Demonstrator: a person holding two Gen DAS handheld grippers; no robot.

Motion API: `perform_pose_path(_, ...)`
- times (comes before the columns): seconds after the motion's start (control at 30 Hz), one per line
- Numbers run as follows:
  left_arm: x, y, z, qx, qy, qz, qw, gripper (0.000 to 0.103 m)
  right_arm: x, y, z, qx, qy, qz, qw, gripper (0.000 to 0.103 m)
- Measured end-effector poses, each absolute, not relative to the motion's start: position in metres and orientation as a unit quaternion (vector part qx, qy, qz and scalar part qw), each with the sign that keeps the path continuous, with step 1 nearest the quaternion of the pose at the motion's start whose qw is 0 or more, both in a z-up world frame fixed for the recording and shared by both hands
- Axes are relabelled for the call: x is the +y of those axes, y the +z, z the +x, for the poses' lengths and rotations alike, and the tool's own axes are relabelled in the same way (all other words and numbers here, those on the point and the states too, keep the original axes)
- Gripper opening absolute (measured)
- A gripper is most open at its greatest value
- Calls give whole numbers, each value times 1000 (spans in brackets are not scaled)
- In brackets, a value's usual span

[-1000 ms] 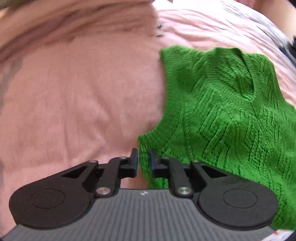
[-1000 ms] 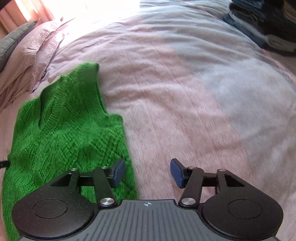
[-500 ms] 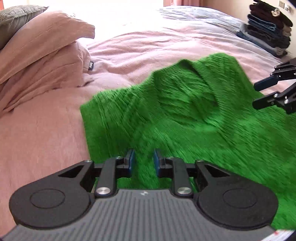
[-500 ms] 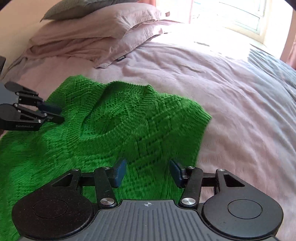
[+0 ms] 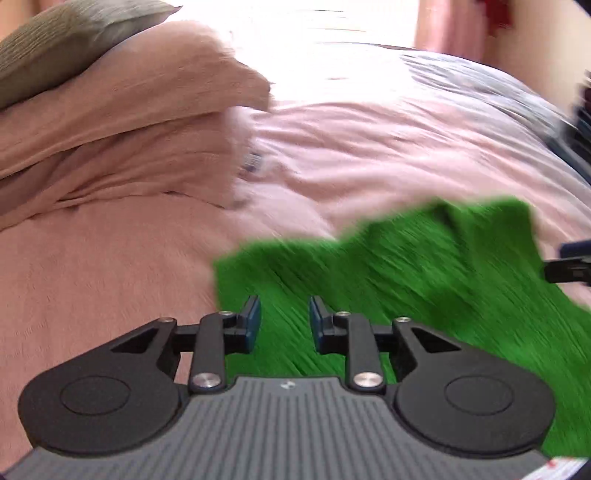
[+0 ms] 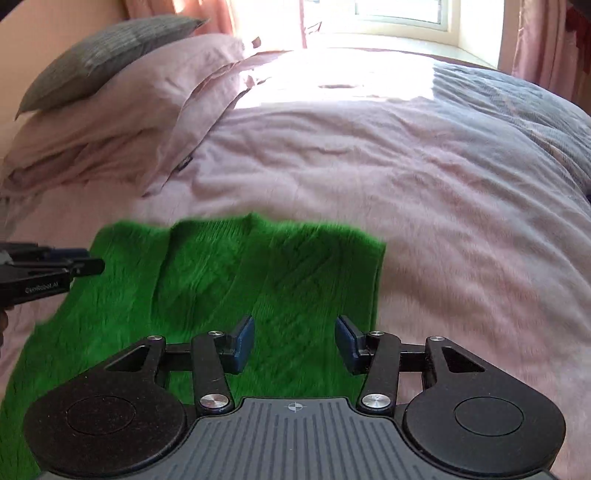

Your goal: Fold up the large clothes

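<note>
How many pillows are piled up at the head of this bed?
3 that I can see: a grey textured pillow on top at the far left, and two pink linen pillows stacked under it, upper one, lower one. More may be hidden behind them.

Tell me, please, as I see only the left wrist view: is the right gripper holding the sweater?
Observer: No. The right gripper is open over the sweater. Its jaws have just been closing, but no fabric is pinched between them.
Operator: Thank you. Which part of the sweater is it over?
Observer: It is near the edge on the picture's right. One finger sits just inside that edge, with bare duvet beyond.
Operator: What lies past the duvet?
Observer: A sunlit window.
</note>
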State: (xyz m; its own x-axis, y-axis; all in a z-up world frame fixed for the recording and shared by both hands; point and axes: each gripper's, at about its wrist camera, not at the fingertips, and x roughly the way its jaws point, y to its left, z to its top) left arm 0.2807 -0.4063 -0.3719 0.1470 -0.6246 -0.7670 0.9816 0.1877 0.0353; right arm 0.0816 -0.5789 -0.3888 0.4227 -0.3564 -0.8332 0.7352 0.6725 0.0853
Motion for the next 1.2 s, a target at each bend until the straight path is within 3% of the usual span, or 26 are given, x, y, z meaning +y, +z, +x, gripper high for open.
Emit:
perform_pose_path(0.2, -273, -385, 172, 314, -637, 395, 583, 24, -429, -408, 18, 485, -303, 193, 797, 45)
perform_pose_path(0.43, -114, -374, 148, 380, -557, 432, 599, 23, -321, -402, -71, 568, -241, 199, 761, 45)
perform_pose_path(0.53, -108, -354, 145, 393, -537, 425, 614, 23, -335, -377, -65, 541, -254, 187, 779, 45)
perform_pose_path(0.63, -126, -331, 144, 377, -550, 367, 648, 23, -358, -354, -41, 465, -268, 189, 822, 45)
perform_pose_path(0.77, -169, -338, 132, 340, -577, 329, 666, 25, -384, -366, 13, 414, -260, 200, 849, 45)
perform_pose_path(0.87, -199, -359, 120, 332, -587, 336, 658, 33, -389, -403, 40, 453, -260, 208, 827, 45)
perform_pose_path(0.93, -204, -377, 114, 347, -566, 369, 651, 32, -371, -421, 33, 480, -259, 188, 817, 45)
perform_pose_path(1.2, -80, -369, 88, 413, -499, 336, 684, 35, -290, -415, -72, 515, -248, 200, 796, 45)
